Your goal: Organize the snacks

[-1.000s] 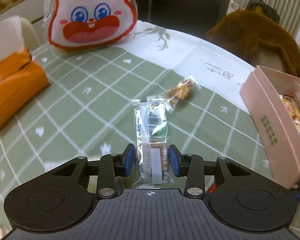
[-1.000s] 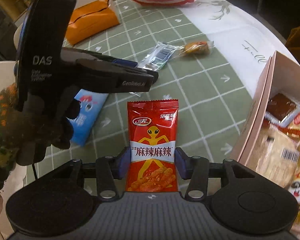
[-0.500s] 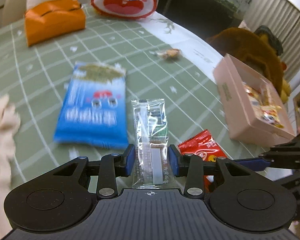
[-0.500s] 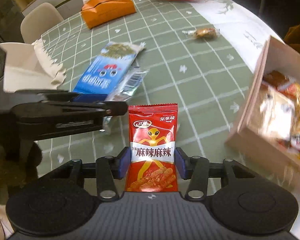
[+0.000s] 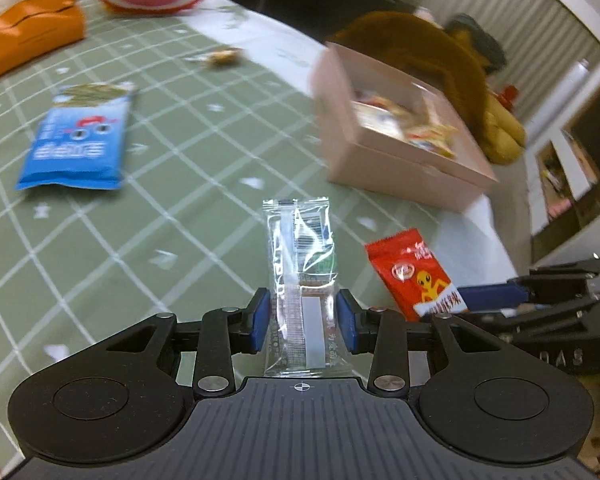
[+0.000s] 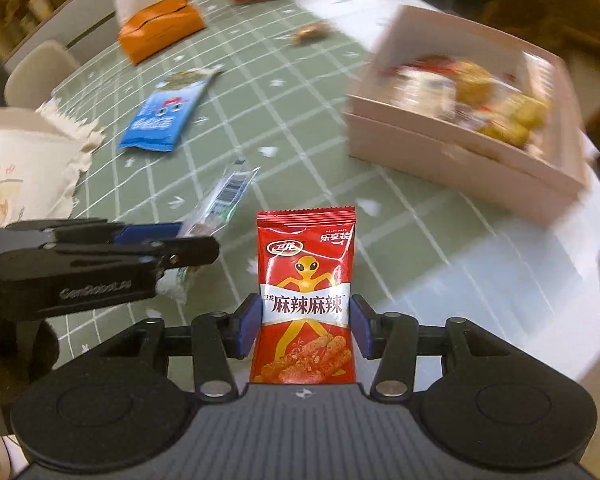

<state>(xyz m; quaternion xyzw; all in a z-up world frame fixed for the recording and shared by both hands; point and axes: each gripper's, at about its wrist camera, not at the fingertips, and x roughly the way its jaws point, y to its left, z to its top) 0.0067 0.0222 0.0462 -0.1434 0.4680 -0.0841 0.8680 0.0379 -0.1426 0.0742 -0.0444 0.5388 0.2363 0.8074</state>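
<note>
Above green grid-patterned surface [image 5: 188, 216]: left claw [image 5: 302, 322] pinching clear plastic snack wrapper [image 5: 300, 276], right claw [image 6: 304, 326] pinching red alien-print snack packet [image 6: 305, 296]. Both held off cloth, side by side. Open pink cardboard box [image 6: 452, 160] ahead near surface's right edge; bare cloth between. Blue flat snack packet [image 5: 78, 140] lying well left.

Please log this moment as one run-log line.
left gripper: shut on clear packet | right gripper: shut on red packet | pink box: ahead, holds snacks
</note>
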